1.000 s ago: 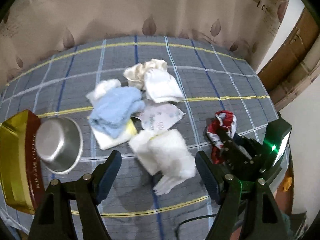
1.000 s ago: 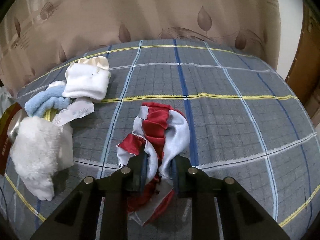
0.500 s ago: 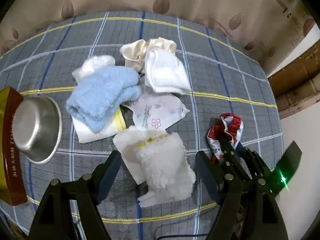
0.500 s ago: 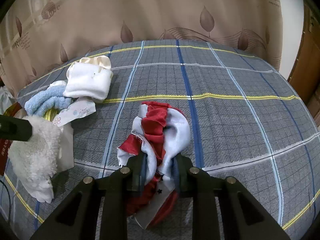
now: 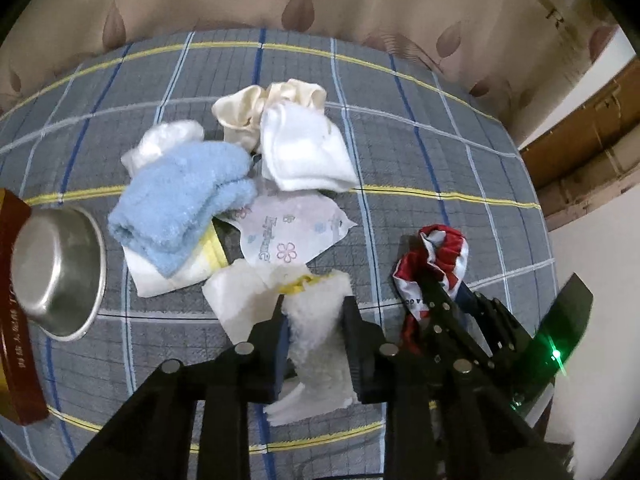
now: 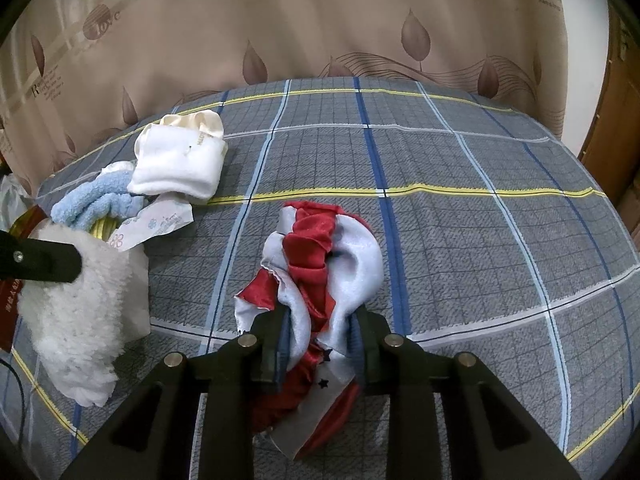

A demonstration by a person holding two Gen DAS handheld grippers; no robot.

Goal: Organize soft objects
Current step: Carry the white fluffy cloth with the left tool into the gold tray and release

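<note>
My left gripper is shut on a fluffy white cloth that lies on the plaid table; the cloth also shows in the right wrist view. My right gripper is shut on a red and white satin scrunchie, which also shows in the left wrist view. A pile lies beyond: a light blue fuzzy sock, a white sock, a cream scrunchie and a flowered packet.
A steel bowl rests on a red and gold box at the left. The grey plaid tablecloth covers a round table. A curtain hangs behind it. A wooden door frame stands at the right.
My left gripper has come down over the fluffy white cloth and shut on it. My right gripper has kept its hold on the scrunchie and barely moved.
</note>
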